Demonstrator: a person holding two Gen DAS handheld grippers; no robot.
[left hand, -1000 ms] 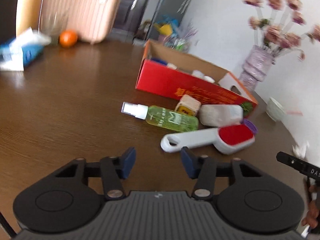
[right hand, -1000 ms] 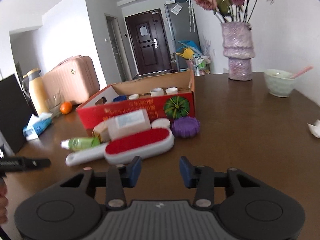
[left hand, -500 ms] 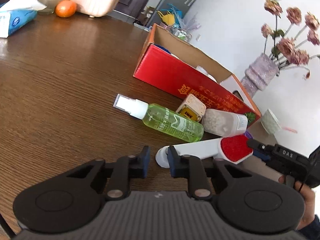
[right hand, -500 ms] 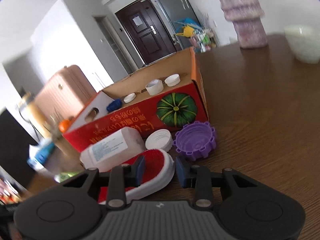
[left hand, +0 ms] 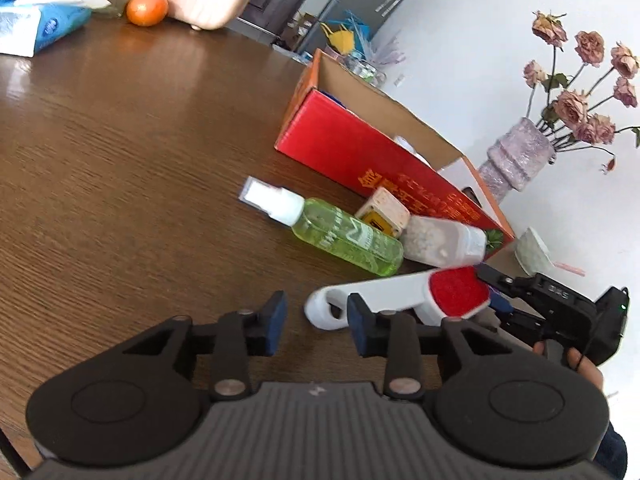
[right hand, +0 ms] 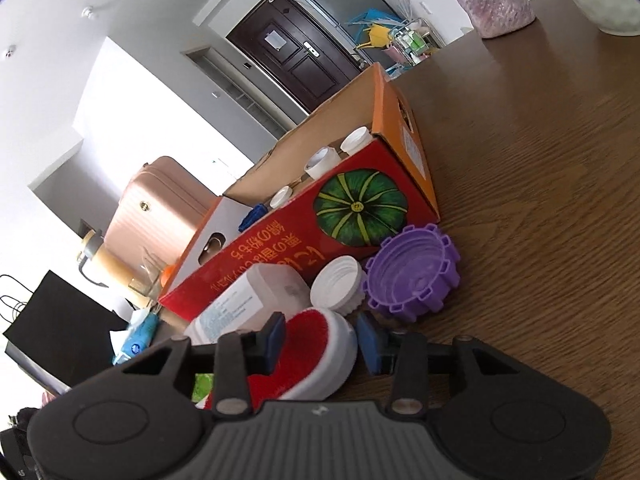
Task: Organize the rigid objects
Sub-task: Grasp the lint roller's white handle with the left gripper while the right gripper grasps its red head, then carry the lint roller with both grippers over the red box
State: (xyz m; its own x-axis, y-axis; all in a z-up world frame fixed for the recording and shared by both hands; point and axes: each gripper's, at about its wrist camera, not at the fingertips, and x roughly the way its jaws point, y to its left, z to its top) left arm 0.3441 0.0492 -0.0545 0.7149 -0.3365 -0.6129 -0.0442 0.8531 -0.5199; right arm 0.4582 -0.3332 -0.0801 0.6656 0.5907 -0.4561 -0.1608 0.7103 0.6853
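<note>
Right tongs (right hand: 322,340) clench the lint brush (left hand: 384,294) by its red head, six o'clock of the red box (right hand: 280,256); left tongs (left hand: 316,320), just narrowed, gape empty by its handle; lifting one-ended could twist it free.

Bright daylight; pale glare streaks the wooden table (left hand: 120,128), the far wall (right hand: 132,92) blows out white, fisheye bends the edges

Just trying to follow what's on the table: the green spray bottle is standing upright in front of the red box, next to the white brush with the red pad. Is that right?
Not quite. The green spray bottle is lying on its side, not standing upright; the left wrist view shows it flat on the table, cap pointing away from the other items. It is indeed in front of the red box, next to the white brush with the red pad.
</note>
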